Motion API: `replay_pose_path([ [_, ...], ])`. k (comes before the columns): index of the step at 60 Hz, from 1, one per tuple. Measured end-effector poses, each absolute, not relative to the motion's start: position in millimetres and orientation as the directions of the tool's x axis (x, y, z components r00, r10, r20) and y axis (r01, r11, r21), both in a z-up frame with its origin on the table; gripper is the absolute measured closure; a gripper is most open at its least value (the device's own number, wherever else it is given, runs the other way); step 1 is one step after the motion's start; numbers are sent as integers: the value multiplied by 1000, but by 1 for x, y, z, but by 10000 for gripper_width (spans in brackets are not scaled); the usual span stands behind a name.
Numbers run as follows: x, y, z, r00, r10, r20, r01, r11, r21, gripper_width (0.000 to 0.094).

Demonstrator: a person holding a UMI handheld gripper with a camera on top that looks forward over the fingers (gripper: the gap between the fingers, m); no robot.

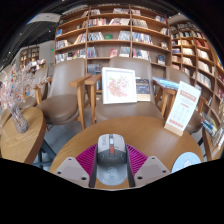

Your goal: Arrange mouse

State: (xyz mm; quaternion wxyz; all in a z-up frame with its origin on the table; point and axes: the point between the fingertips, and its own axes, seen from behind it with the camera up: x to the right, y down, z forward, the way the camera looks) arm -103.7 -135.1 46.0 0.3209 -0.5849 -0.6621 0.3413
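Note:
A grey computer mouse with an orange scroll wheel lies lengthwise between my fingers, its nose pointing away from me. My gripper is shut on it, with the pink pads pressing against both of its sides. A round wooden table lies just under and ahead of the mouse. I cannot tell whether the mouse rests on the tabletop or hangs just above it.
A white disc lies on the table to the right of my fingers. Beyond the table stand wooden chairs, one holding a framed picture, and a leaning sign. A smaller round table with flowers is at the left. Bookshelves fill the back.

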Motion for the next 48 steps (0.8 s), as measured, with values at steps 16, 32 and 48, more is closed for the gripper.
replay_pose_path([
  [16, -85, -2, 134, -14, 998, 58, 456, 58, -888, 492],
  [32, -76, 152, 100, 142, 987, 71, 487, -7, -874, 491],
  [48, -65, 179, 19, 134, 991, 27, 557, -53, -829, 493],
])
